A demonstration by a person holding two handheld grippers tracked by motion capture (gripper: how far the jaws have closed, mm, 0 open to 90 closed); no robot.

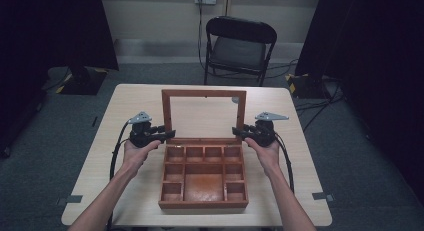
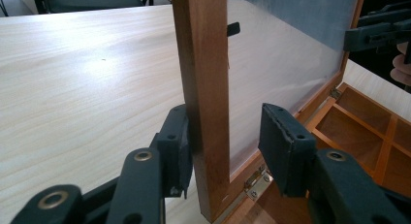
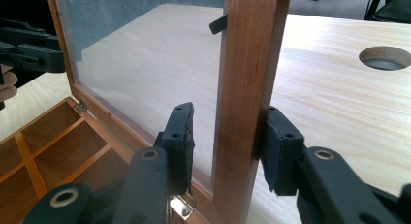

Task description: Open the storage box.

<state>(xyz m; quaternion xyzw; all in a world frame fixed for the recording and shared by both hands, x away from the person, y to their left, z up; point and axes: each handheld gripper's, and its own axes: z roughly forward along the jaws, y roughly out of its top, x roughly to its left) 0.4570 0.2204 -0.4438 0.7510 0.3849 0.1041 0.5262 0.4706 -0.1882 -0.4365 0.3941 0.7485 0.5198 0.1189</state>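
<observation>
High view: a wooden box (image 1: 203, 177) sits on the desk (image 1: 95, 156) toward the near edge, its glazed lid (image 1: 204, 116) upright on brass hinges. The left gripper (image 1: 169, 134) and right gripper (image 1: 237, 133) each straddle 1 side rail of the lid. On each, only the outer pad touches the wood; the inner stands off, so neither grips yet. The likely risk: if 1 side closes or pushes before the other, the lid could twist on its hinges or drop onto the 9 square-edged compartments. Smooth reddish wood, clear pane, pale laminate desk.
</observation>
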